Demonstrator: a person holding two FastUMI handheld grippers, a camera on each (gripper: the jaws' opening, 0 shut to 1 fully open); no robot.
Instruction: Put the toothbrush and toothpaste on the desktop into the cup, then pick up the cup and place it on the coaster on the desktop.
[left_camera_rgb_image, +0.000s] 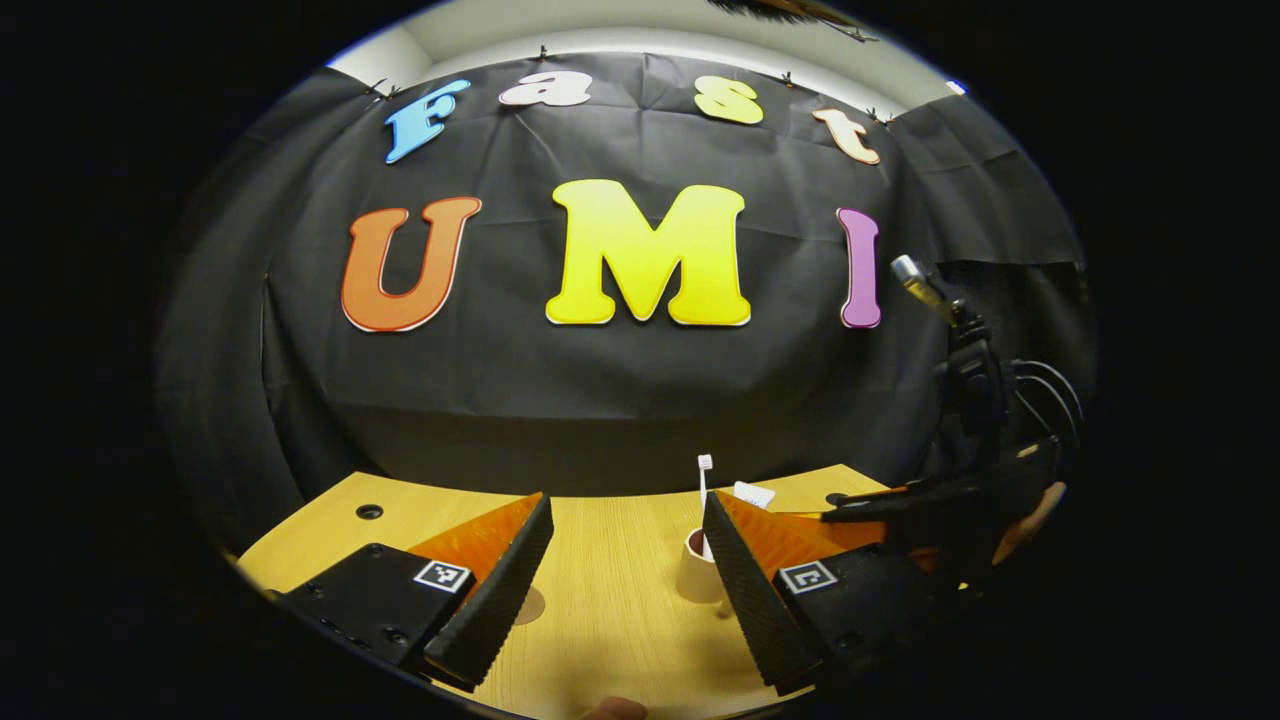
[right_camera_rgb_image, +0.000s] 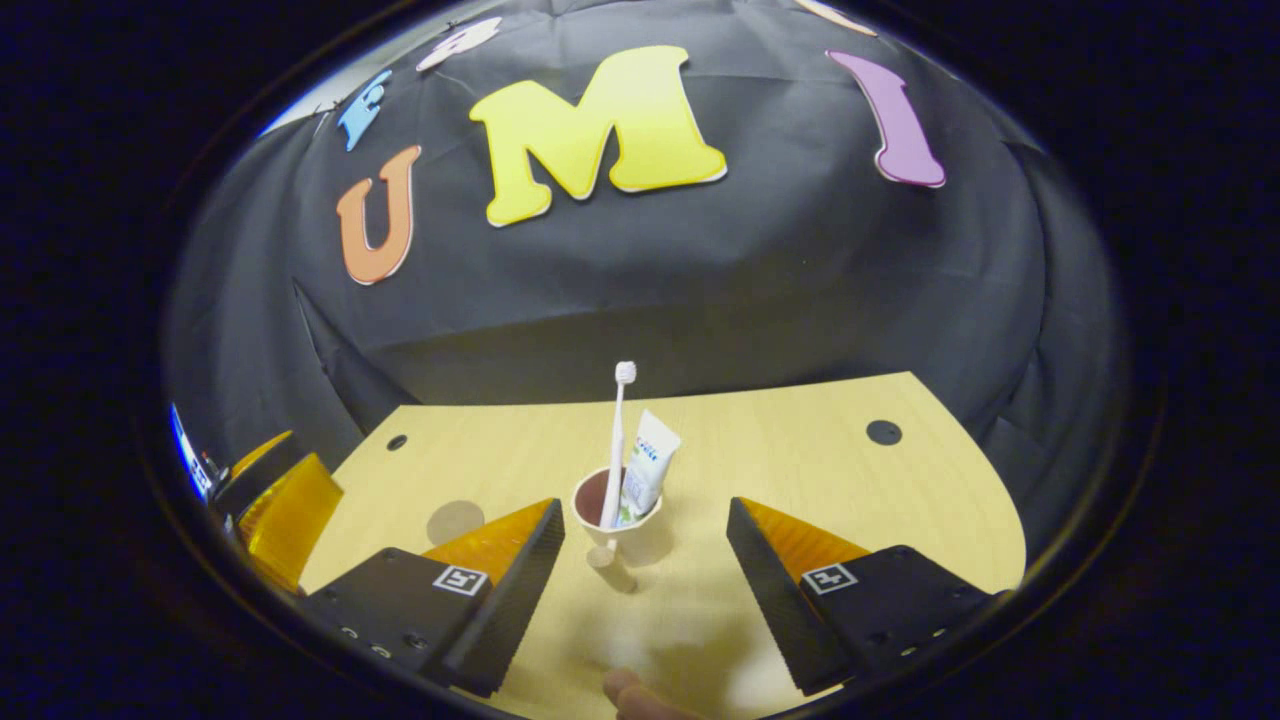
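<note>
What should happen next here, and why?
Probably the right gripper should ease forward around the cup. The toothbrush and toothpaste already stand in it, the open jaws sit on either side just short of it, and the coaster waits to its left.

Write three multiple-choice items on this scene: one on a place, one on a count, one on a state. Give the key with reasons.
1. Where is the toothbrush?
A. flat on the desktop
B. standing in the cup
C. on the coaster

2. How many items stand in the cup?
A. none
B. one
C. two

3. How are the right gripper fingers?
A. open, apart from the cup
B. shut on the cup
C. shut on the toothpaste

Key: B, it rises upright from the cup; C, the toothbrush and toothpaste are both inside; A, a wide gap shows on each side.
</note>
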